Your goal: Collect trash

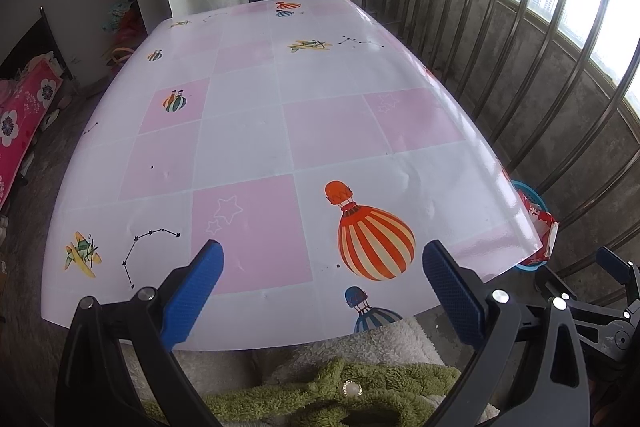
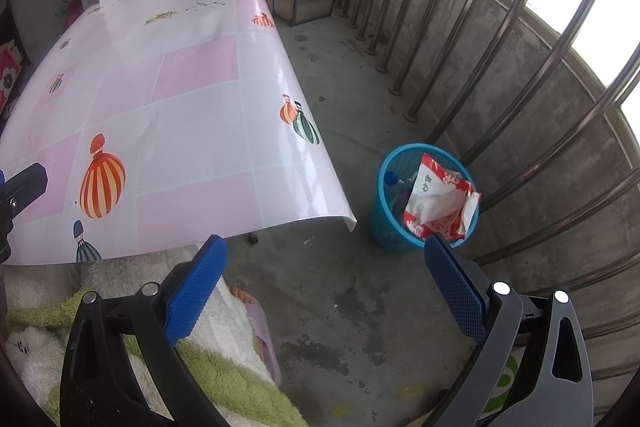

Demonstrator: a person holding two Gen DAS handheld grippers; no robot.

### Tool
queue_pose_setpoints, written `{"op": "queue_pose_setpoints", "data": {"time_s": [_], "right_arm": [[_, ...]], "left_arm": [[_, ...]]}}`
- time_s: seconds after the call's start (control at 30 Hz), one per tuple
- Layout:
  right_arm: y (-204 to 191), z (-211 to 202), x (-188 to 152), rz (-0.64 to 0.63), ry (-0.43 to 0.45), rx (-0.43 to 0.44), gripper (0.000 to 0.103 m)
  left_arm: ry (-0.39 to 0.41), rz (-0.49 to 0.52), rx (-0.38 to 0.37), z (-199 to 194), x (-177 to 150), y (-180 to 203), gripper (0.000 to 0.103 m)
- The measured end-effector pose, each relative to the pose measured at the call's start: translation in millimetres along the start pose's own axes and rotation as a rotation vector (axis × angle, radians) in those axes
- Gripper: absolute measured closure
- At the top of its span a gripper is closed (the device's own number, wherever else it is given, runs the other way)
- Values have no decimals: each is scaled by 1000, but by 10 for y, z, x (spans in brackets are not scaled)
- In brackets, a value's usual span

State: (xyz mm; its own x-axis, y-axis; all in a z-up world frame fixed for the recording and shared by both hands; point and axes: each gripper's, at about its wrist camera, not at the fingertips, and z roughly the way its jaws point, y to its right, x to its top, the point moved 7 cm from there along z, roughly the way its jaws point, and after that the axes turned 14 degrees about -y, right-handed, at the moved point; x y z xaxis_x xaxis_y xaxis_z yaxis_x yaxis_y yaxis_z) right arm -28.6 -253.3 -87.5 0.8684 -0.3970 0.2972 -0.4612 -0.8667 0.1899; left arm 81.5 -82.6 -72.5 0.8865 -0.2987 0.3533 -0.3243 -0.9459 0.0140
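1. Trash, a crumpled red-and-white wrapper (image 2: 438, 203), is seen lodged in the top of a blue mesh bin (image 2: 384, 227), with part of it sticking out above the rim.
2. Inside the bin, beside the wrapper, a blue bottle cap (image 2: 391, 178) can be made out; the rest of the contents cannot be told.
3. The bin is stood on the concrete floor (image 2: 340, 299), just beside the near right corner of the worktop (image 2: 192, 99) and close to the metal railing (image 2: 500, 39).
4. In the left wrist view only a sliver of the bin and wrapper is shown past the worktop's edge (image 1: 536, 227).
5. The worktop is covered by a glossy pink-and-white checked cloth printed with balloons; an orange striped balloon (image 1: 374, 239) is printed near the front edge.
6. The left gripper (image 1: 322, 287) is held over the front edge of the worktop, its jaws spread wide and nothing between them.
7. The right gripper (image 2: 324, 279) is held above the floor, pointed toward the bin, its jaws likewise wide apart and empty.
8. A fluffy white and green garment (image 1: 340, 379) of the person is seen below both grippers, and a foot in a slipper (image 2: 256, 311) is seen on the floor.
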Motion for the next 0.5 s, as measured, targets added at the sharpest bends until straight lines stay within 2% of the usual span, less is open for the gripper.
{"op": "queue_pose_setpoints", "data": {"time_s": [0.5], "right_arm": [[-9, 2, -4, 2, -1, 1, 8]], "left_arm": [[0, -1, 1, 1, -2, -7, 5]]}}
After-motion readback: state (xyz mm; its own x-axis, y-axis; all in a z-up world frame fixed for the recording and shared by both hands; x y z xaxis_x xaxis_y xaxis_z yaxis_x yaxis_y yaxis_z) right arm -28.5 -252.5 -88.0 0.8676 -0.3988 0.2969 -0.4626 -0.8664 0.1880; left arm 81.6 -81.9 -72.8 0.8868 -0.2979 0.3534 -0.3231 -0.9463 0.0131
